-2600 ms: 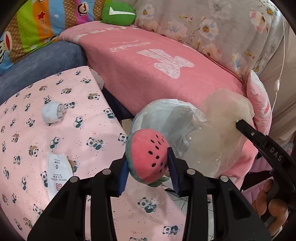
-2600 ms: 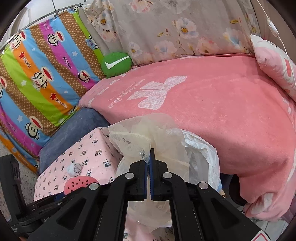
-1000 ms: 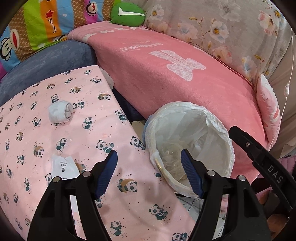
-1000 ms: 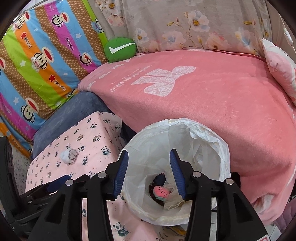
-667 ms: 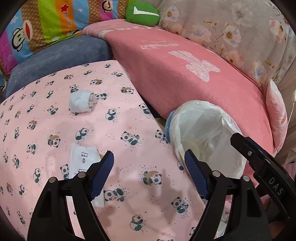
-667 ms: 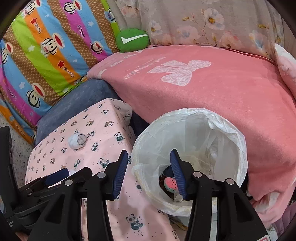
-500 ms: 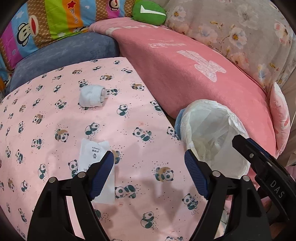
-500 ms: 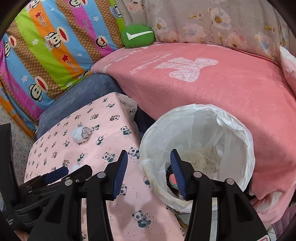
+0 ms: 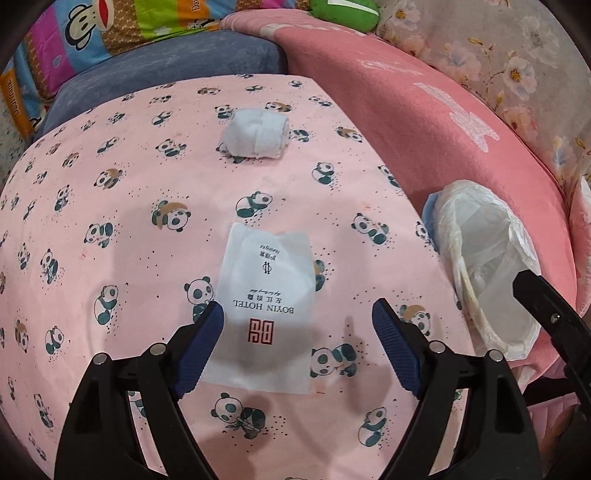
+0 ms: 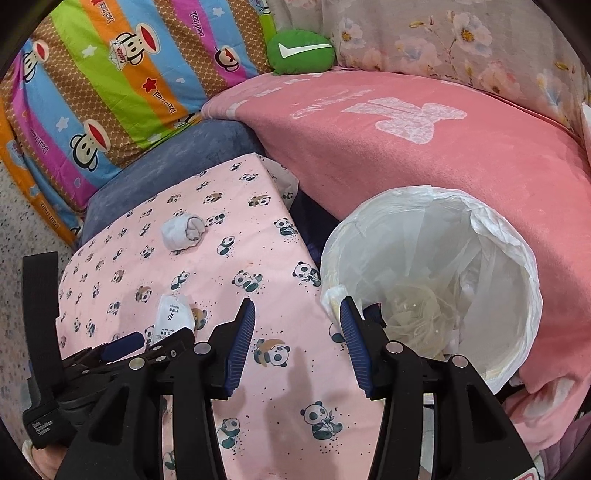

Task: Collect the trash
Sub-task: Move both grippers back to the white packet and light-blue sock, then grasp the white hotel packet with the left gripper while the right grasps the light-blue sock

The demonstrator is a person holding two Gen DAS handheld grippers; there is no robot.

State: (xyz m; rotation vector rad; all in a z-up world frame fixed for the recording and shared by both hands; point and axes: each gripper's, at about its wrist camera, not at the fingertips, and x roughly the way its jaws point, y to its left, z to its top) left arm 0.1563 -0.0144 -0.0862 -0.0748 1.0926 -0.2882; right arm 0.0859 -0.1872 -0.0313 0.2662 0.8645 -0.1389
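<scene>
Matt paper sachet (image 9: pixel 264 306) on soft printed cloth (image 9: pixel 129 206) — thin, crinkly plastic bin liner (image 10: pixel 436 266).

Left wrist view looks steeply down, close over the pink panda-print cloth surface (image 9: pixel 122 206). Right wrist view sits higher and further back, angled toward the white plastic-lined round bin (image 10: pixel 517 254). Both share the cloth, the bin (image 9: pixel 480 229) and the pink blanket (image 10: pixel 424 162).

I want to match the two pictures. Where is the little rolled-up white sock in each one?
Left wrist view: the rolled white sock lies upper middle on the panda cloth, beyond the white hotel packet.
Right wrist view: the sock lies left of centre on the same cloth, up and left of the lined trash bin.
Shared landmark: the green cushion with the white tick, at the top of both.
</scene>
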